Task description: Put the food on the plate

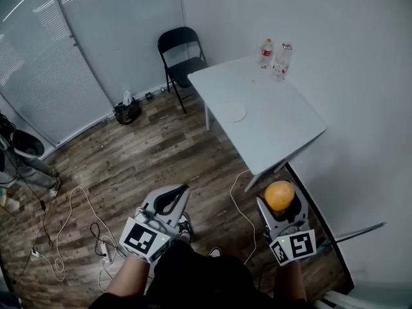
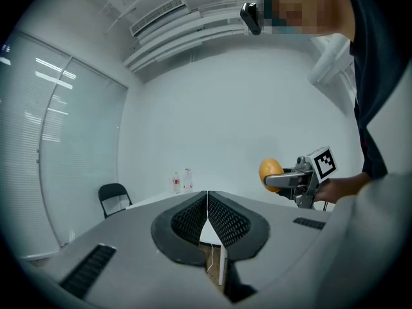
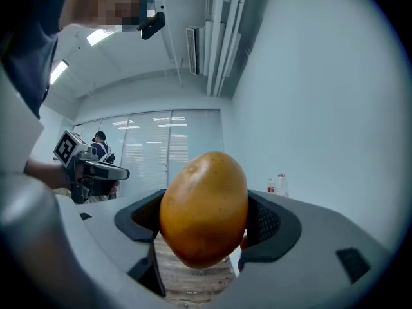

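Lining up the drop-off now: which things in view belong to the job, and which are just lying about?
For the job:
- yellow-brown food, clamped in the right gripper
- white plate on the table

Lying about:
- two bottles at the table's far corner
- black folding chair
- dark bag on the floor

The left gripper is shut and holds nothing.

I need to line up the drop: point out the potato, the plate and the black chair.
potato [image 3: 205, 208], right gripper view, middle of its facing side.
plate [image 1: 235, 111], head view, its bare centre.
black chair [image 1: 177, 40], head view, on its backrest.
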`<control>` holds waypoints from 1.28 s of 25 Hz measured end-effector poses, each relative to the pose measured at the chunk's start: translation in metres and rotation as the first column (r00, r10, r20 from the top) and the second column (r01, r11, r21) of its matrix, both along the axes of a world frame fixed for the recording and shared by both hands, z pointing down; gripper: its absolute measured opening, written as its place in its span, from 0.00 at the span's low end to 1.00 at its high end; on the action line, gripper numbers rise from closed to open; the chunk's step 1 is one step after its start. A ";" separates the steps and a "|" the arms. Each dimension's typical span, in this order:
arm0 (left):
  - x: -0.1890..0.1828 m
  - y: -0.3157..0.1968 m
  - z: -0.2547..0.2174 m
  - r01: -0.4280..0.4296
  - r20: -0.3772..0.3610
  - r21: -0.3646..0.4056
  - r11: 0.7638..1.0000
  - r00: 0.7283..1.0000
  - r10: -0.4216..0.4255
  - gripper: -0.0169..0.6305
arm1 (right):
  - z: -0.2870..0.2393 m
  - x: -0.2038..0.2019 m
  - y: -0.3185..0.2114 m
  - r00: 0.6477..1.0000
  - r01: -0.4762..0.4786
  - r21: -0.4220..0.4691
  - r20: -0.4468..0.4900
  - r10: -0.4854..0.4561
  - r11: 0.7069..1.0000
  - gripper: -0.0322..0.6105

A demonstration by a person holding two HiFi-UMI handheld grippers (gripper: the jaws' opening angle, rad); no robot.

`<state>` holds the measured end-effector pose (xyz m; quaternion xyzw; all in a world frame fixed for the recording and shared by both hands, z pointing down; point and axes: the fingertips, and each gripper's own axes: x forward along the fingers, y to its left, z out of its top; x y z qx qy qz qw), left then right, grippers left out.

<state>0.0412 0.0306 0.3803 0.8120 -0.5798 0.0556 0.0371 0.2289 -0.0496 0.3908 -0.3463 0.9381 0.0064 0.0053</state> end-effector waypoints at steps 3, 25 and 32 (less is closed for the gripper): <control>-0.005 -0.024 0.005 -0.026 -0.002 -0.016 1.000 1.000 0.026 0.06 | 0.003 -0.003 -0.019 1.000 -0.021 0.000 -0.003 0.021 1.000 0.64; -0.220 -0.249 0.011 -0.169 -0.058 0.003 0.986 0.984 0.169 0.06 | -0.006 -0.206 -0.211 0.981 -0.178 -0.016 -0.079 0.176 0.984 0.64; -0.254 -0.296 0.015 -0.220 -0.067 0.004 0.975 0.973 0.220 0.06 | -0.006 -0.239 -0.251 0.971 -0.218 -0.014 -0.101 0.215 0.976 0.64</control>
